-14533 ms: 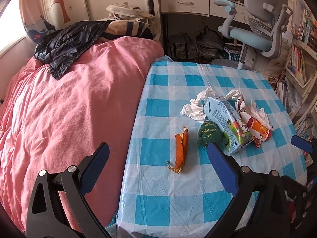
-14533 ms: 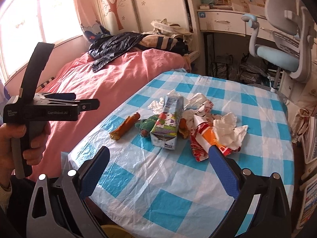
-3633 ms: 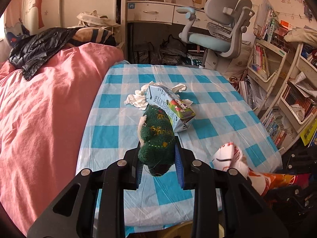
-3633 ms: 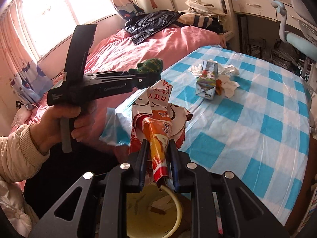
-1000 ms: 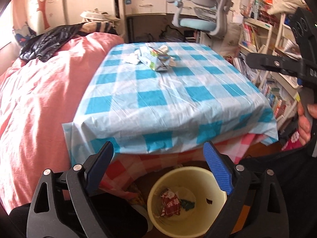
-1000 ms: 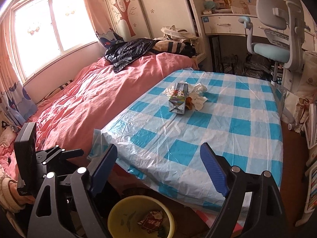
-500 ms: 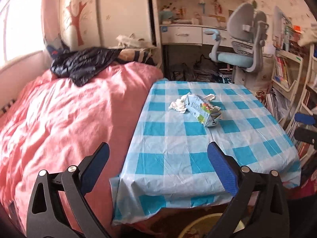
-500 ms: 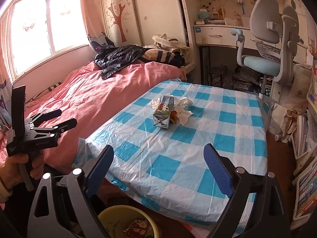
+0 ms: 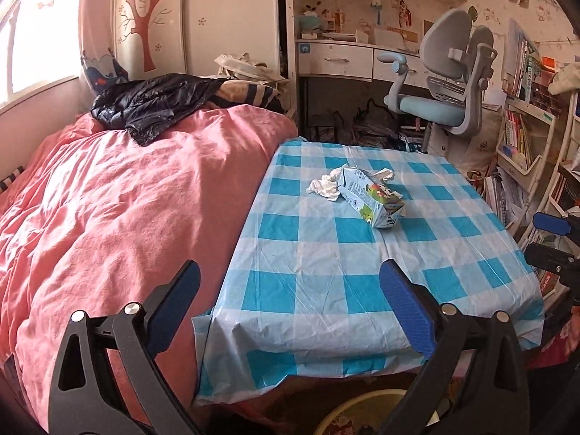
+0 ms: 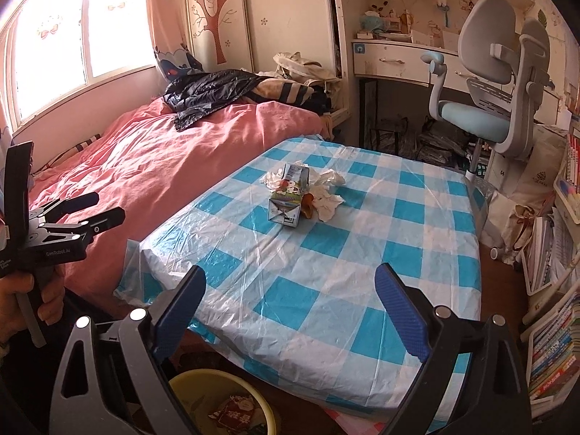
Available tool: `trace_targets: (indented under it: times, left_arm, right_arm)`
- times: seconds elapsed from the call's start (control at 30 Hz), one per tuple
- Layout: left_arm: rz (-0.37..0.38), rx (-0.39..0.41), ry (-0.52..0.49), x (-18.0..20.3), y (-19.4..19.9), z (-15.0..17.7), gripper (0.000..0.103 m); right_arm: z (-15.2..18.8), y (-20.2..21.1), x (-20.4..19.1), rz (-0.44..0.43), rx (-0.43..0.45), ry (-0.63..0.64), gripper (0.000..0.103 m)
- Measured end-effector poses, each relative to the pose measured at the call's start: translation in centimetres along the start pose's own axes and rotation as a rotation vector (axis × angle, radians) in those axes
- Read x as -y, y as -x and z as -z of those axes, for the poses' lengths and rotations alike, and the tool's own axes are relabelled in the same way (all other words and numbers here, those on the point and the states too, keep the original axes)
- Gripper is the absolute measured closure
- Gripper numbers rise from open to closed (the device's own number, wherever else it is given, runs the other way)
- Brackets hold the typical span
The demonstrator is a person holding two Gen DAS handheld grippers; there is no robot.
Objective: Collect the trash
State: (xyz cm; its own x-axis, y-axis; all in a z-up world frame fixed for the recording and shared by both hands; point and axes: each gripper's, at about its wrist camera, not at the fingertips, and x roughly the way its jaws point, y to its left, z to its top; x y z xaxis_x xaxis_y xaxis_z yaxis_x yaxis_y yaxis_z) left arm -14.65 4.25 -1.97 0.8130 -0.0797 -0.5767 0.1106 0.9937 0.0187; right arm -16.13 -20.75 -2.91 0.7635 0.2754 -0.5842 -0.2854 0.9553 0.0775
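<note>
A drink carton point(image 9: 371, 197) lies on the blue-checked table point(image 9: 326, 275) with crumpled white tissues point(image 9: 324, 186) beside it. In the right wrist view the carton point(image 10: 288, 199) has tissues point(image 10: 328, 199) and an orange scrap point(image 10: 309, 206) on its right. A yellow bin point(image 10: 195, 384) under the table's near edge holds a red wrapper point(image 10: 237, 411). My left gripper point(image 9: 290, 311) is open and empty, in front of the table. It also shows at the left of the right wrist view point(image 10: 90, 210). My right gripper point(image 10: 290, 308) is open and empty above the bin.
A bed with a pink cover point(image 9: 127, 195) and a black jacket point(image 9: 156, 103) adjoins the table's left side. A desk point(image 10: 398, 61) and a grey-blue chair point(image 10: 489, 108) stand behind. Bookshelves point(image 10: 554, 311) line the right wall.
Both grippers rose from over the bin and now face the table. The green item and red wrapper held 3.6 s ago are released; the wrapper lies in the bin.
</note>
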Motion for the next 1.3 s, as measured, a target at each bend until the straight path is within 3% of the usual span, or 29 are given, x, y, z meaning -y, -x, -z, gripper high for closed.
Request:
trace_targets:
  times: [1.3]
  left_arm:
    - [0.009,-0.030,0.009,-0.1,-1.0,0.1,0.007]
  right_arm:
    - [0.3,-1.2,0.0,0.009,-0.040,0.026,0.012]
